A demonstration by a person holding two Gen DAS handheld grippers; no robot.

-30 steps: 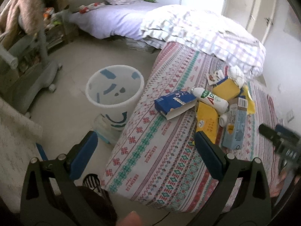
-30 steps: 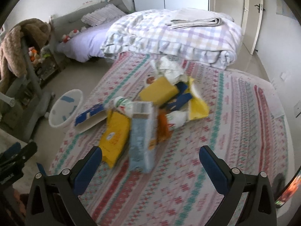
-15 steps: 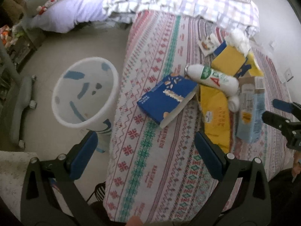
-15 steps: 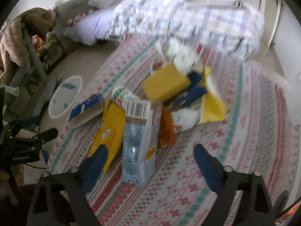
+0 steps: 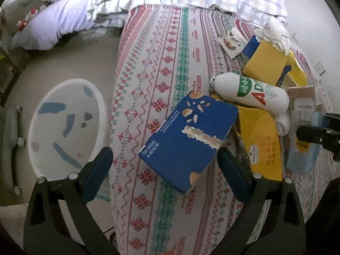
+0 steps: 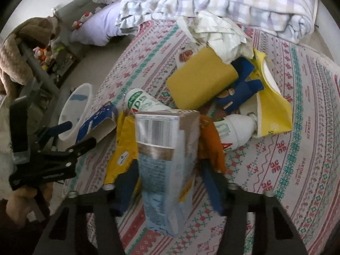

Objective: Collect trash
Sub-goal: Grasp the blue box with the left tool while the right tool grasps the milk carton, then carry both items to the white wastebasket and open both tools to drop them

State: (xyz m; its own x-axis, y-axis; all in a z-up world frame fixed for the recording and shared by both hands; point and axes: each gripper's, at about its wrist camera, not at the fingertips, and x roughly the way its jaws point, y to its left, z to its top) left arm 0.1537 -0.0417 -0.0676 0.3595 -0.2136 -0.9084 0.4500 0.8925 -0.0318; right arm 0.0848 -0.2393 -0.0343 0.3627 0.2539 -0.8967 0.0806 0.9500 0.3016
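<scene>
Trash lies in a heap on the patterned bedspread (image 5: 170, 48). My left gripper (image 5: 167, 176) is open, its fingers either side of the near end of a dark blue box (image 5: 189, 136). A white bottle (image 5: 250, 93) and a yellow packet (image 5: 263, 144) lie just right of it. My right gripper (image 6: 167, 182) has closed in on a light blue carton (image 6: 165, 170), with a finger close to each side. That carton also shows in the left wrist view (image 5: 303, 153). A white waste bin (image 5: 65, 125) stands on the floor beside the bed.
A yellow box (image 6: 199, 80), a second white bottle (image 6: 235, 129), a yellow bag (image 6: 272, 110) and crumpled paper (image 6: 214, 31) lie further back. A folded checked quilt (image 6: 233, 2) is behind. A grey chair base (image 5: 10, 140) stands left of the bin.
Both grippers have moved forward and down to the heap. The left has reached the blue box. The right has narrowed from wide open around the light blue carton.
</scene>
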